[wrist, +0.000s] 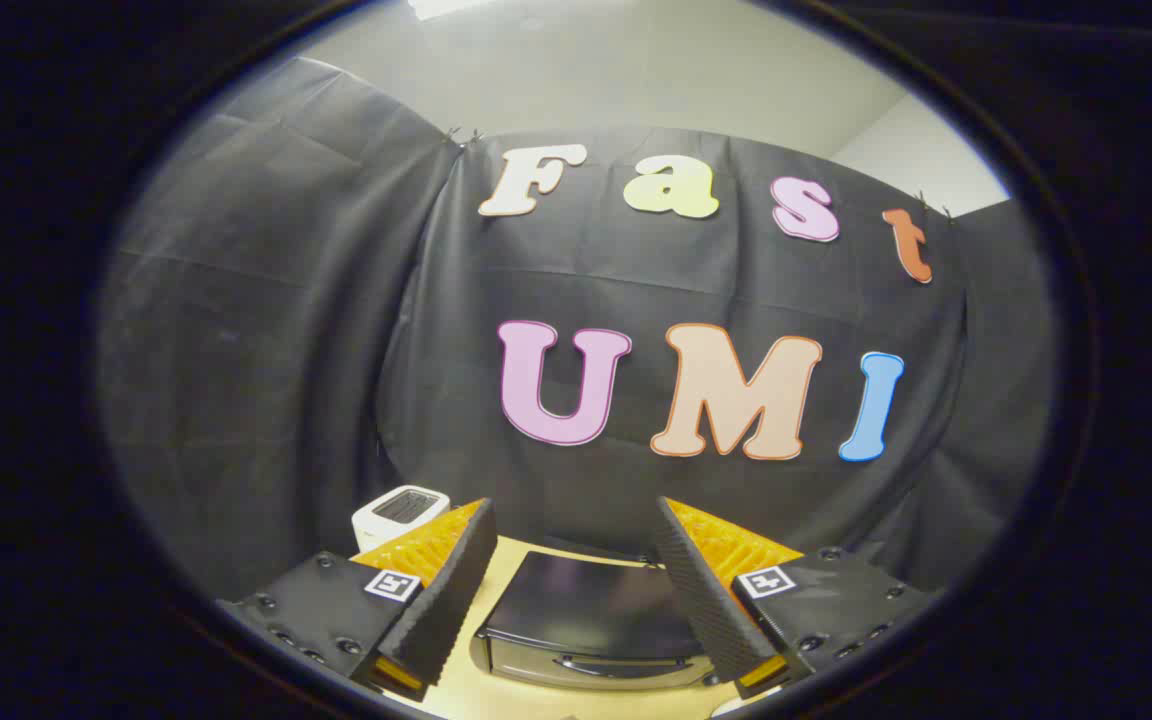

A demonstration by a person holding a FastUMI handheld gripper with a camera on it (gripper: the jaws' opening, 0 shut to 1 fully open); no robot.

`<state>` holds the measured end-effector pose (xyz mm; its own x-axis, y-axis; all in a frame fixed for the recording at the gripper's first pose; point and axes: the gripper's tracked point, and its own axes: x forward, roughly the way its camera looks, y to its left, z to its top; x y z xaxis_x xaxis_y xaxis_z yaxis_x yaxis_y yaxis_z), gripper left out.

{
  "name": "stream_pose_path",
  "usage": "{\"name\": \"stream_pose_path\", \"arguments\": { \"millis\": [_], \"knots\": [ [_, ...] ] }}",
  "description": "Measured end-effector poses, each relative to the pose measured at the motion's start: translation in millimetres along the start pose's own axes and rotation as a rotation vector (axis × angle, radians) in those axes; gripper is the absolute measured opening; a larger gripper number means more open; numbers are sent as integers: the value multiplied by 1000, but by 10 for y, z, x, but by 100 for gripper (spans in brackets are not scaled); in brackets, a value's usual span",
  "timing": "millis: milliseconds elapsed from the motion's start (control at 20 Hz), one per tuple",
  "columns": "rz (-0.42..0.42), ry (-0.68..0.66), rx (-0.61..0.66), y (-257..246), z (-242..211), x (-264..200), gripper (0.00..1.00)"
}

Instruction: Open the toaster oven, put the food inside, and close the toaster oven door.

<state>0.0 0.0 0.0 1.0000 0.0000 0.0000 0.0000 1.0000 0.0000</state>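
Note:
The toaster oven [591, 615] sits on the pale table below and ahead of me, seen from above: a dark flat top and a silver front with a curved handle [608, 664] along its upper edge. Its door looks closed. My gripper [576, 540] is held high over it, open, with nothing between its fingers; the oven shows through the gap between them. A sliver of something white [744, 704] peeks out by the right finger's base; I cannot tell what it is.
A small white appliance with a dark slotted top [398, 512] stands behind the left finger, to the left of the oven. The tan tabletop [496, 690] runs around the oven. The black cloth wall rises close behind.

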Motion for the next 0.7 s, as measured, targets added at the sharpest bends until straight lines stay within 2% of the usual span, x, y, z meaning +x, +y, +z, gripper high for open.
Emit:
{"name": "stream_pose_path", "arguments": {
  "millis": [700],
  "knots": [
    [-60, 56, -3, -144, -112, -119, 99]
  ]
}}
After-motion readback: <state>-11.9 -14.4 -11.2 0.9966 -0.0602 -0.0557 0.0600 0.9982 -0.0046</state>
